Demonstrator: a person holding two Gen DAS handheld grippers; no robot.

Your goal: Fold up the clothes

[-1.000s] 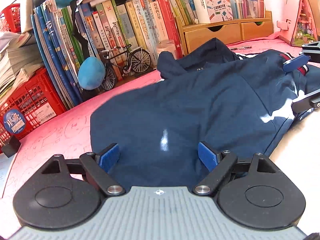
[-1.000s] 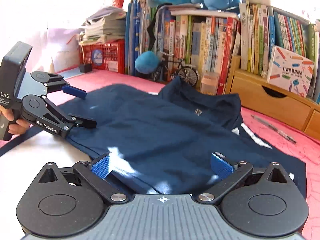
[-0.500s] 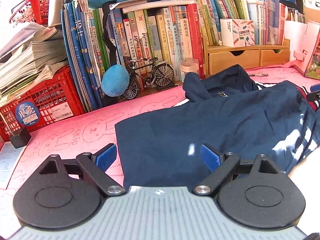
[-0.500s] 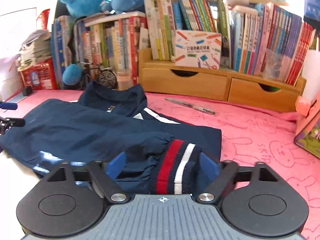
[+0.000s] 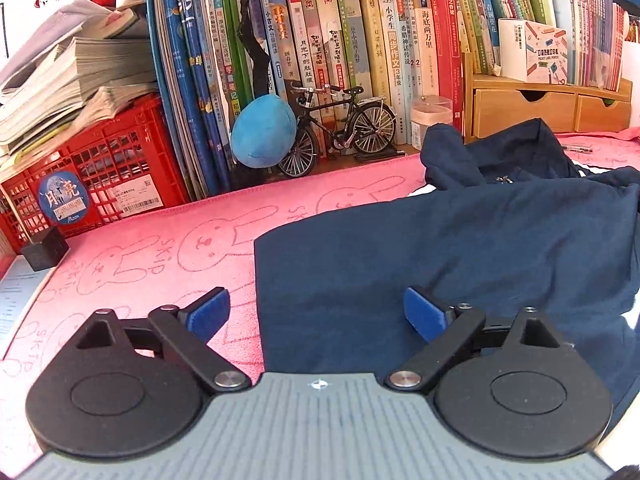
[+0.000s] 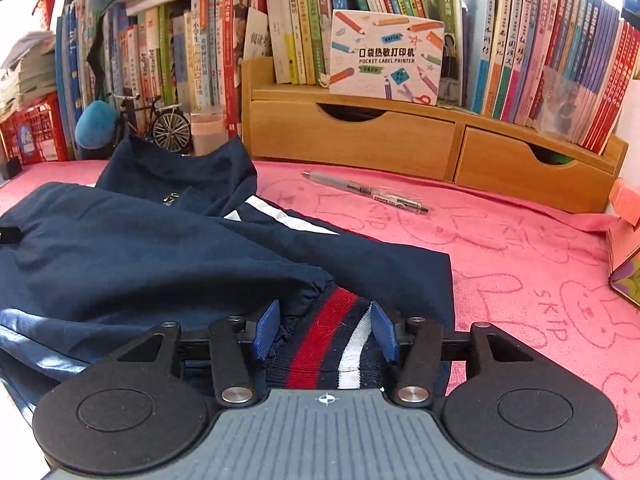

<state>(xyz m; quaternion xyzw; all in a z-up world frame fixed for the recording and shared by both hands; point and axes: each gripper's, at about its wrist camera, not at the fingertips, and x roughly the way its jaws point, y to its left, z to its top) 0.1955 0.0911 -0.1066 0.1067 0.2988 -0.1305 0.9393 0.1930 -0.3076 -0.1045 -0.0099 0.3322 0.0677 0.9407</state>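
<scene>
A navy jacket (image 5: 460, 248) lies partly folded on the pink towel (image 5: 160, 240). Its collar stands up at the back. My left gripper (image 5: 316, 314) is open and empty, with the jacket's left edge between its fingers. In the right wrist view the jacket (image 6: 140, 248) fills the left side. Its striped red, white and navy cuff (image 6: 332, 340) sits between my right gripper's (image 6: 326, 330) blue pads, which have narrowed around it and seem to touch it on both sides.
Books, a red crate (image 5: 100, 176), a blue plush (image 5: 262, 132), a model bicycle (image 5: 340, 120) and a jar (image 5: 430, 116) line the back. A wooden drawer unit (image 6: 420, 144) stands behind. A pen (image 6: 368, 192) lies on the towel.
My right gripper has narrowed around the striped cuff. My left gripper has drawn back and left, so more pink towel shows.
</scene>
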